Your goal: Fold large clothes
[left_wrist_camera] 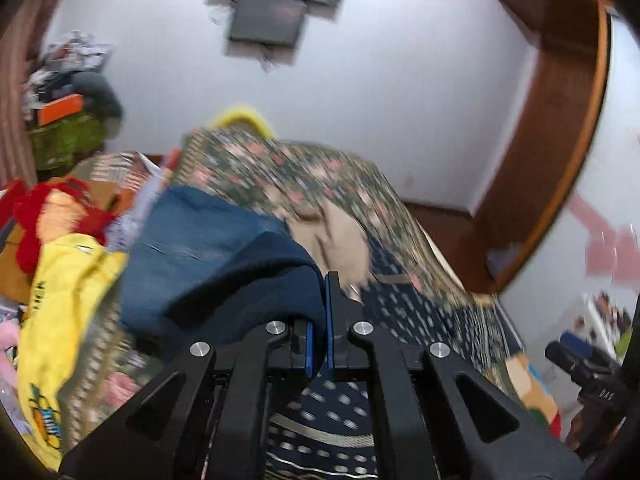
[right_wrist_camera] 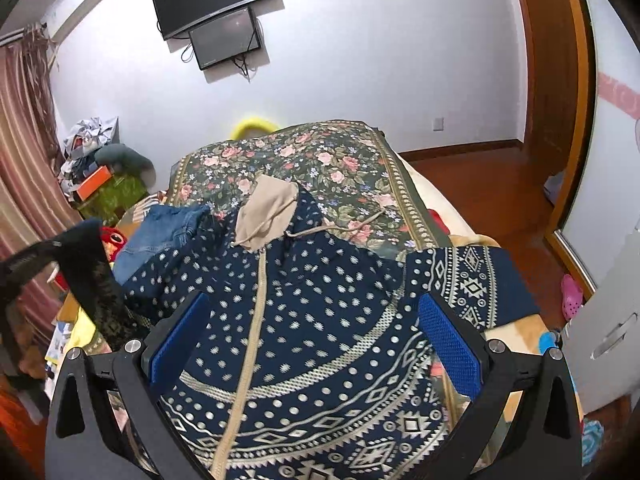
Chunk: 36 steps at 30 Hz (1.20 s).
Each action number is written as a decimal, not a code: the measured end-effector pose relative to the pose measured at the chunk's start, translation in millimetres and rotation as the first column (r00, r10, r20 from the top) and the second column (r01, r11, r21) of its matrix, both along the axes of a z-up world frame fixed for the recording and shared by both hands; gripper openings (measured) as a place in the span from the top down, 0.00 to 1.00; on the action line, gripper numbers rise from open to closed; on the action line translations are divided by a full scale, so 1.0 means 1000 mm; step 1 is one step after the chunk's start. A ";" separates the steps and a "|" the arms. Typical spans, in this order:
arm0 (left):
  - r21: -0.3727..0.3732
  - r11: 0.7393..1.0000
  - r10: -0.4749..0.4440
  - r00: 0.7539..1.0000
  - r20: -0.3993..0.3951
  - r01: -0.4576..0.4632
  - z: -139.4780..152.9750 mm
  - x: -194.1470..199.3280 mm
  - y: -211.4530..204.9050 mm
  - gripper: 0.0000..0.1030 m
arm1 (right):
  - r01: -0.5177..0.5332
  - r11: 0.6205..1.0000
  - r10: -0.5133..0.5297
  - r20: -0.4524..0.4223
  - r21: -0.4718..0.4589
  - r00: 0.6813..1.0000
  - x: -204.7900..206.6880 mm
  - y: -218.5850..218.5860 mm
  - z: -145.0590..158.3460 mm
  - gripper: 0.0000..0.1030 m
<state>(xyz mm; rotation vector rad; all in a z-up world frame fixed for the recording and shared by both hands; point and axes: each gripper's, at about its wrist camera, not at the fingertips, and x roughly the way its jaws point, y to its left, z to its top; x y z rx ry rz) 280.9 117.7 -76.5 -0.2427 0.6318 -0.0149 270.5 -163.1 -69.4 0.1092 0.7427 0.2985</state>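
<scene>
The left claw (left_wrist_camera: 319, 312), at lower centre of the left wrist view, is clenched on a fold of the navy hooded jacket (left_wrist_camera: 256, 276), with dark fabric bunched between its blue pads (left_wrist_camera: 330, 320). The right claw (right_wrist_camera: 316, 344) is released, its jaws spread wide above the jacket (right_wrist_camera: 304, 320), which lies spread across the centre of the right wrist view on the bed with its floral cover (right_wrist_camera: 320, 160). Blue jeans (right_wrist_camera: 160, 236) lie at the jacket's left edge.

two wall screens (right_wrist_camera: 214, 0), one patterned hoodie (right_wrist_camera: 304, 320), one jeans (right_wrist_camera: 160, 232), two tongs (right_wrist_camera: 316, 344).
</scene>
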 end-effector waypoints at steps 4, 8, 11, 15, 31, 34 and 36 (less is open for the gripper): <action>0.004 0.996 -0.084 0.989 -0.120 0.085 -0.036 0.014 -0.043 0.97 | -0.018 0.999 0.017 -0.038 -0.031 0.999 -0.001 -0.006 -0.015 0.00; 0.018 0.988 -0.145 0.956 -0.257 0.154 -0.079 0.028 -0.071 0.97 | -0.033 0.998 0.029 -0.073 -0.055 0.997 -0.004 -0.011 -0.027 0.00; 0.007 0.975 -0.208 0.917 -0.339 0.224 -0.107 0.028 -0.085 0.97 | -0.047 0.998 0.042 -0.110 -0.043 0.993 -0.004 -0.017 -0.038 0.00; 0.010 0.959 -0.255 0.876 -0.409 0.284 -0.132 0.020 -0.099 0.96 | -0.047 0.998 0.042 -0.144 -0.036 0.989 -0.003 -0.021 -0.049 0.00; -0.002 0.980 -0.188 0.932 -0.309 0.198 -0.099 -0.044 -0.022 0.52 | -0.211 0.975 0.196 -0.171 -0.074 0.966 0.001 0.041 -0.047 0.00; 0.058 0.990 -0.106 0.951 -0.291 0.127 -0.098 -0.056 0.009 0.47 | -0.265 0.959 0.245 -0.180 -0.097 0.953 0.000 0.069 -0.052 0.00; 0.087 0.993 -0.050 0.952 -0.301 0.079 -0.103 -0.063 0.027 0.47 | -0.305 0.946 0.281 -0.193 -0.108 0.940 -0.002 0.089 -0.057 0.00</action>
